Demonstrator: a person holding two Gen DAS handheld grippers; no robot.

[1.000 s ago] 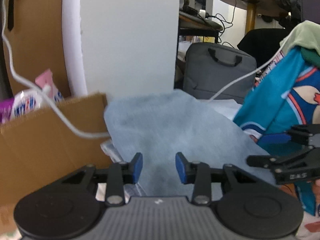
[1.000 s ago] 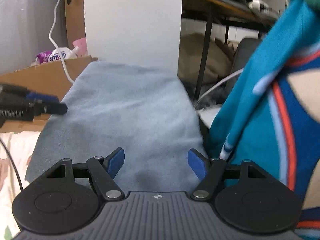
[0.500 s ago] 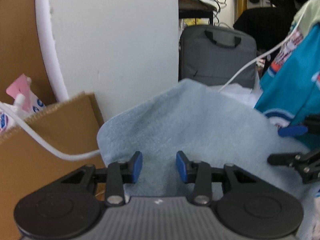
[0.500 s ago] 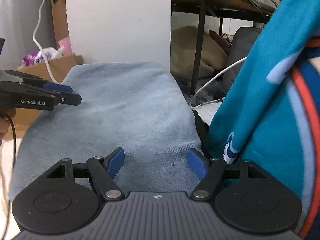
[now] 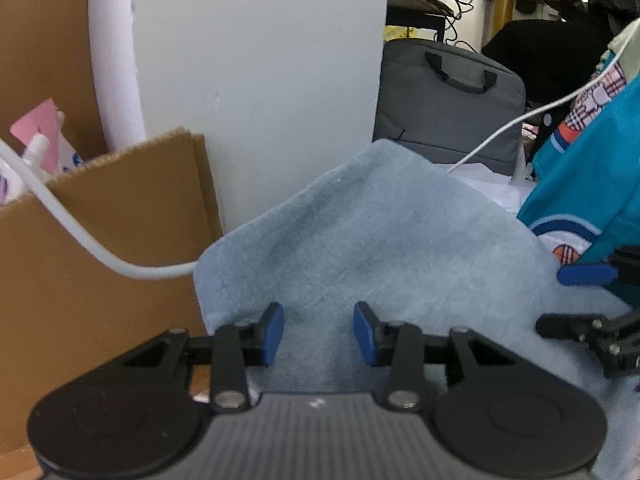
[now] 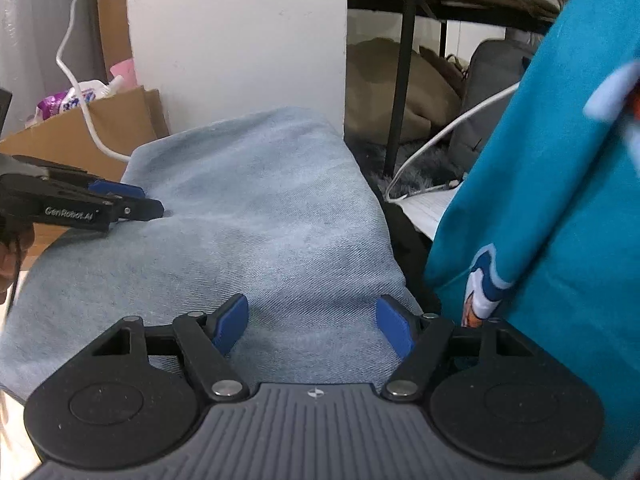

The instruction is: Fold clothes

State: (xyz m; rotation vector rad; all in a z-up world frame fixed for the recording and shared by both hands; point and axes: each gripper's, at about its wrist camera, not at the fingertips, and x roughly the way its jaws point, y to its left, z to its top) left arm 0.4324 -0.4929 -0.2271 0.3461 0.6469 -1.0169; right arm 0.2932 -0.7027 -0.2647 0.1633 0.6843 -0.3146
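A light blue denim garment lies folded flat and fills the middle of both views. My left gripper is open just above the garment's near left part, with cloth showing between its blue pads. In the right wrist view it reaches in from the left over the cloth's left edge. My right gripper is open wide above the garment's near right part. In the left wrist view it shows at the right edge. A teal printed garment hangs at the right.
A cardboard box with packets stands left of the cloth, and a white cable droops across it. Behind rises a white pillar. A grey bag and a black table leg stand beyond the cloth's far edge.
Both grippers have moved forward and lower over the blue garment, which now looks closer. The left one has drawn nearer its far left corner. Both stay open.
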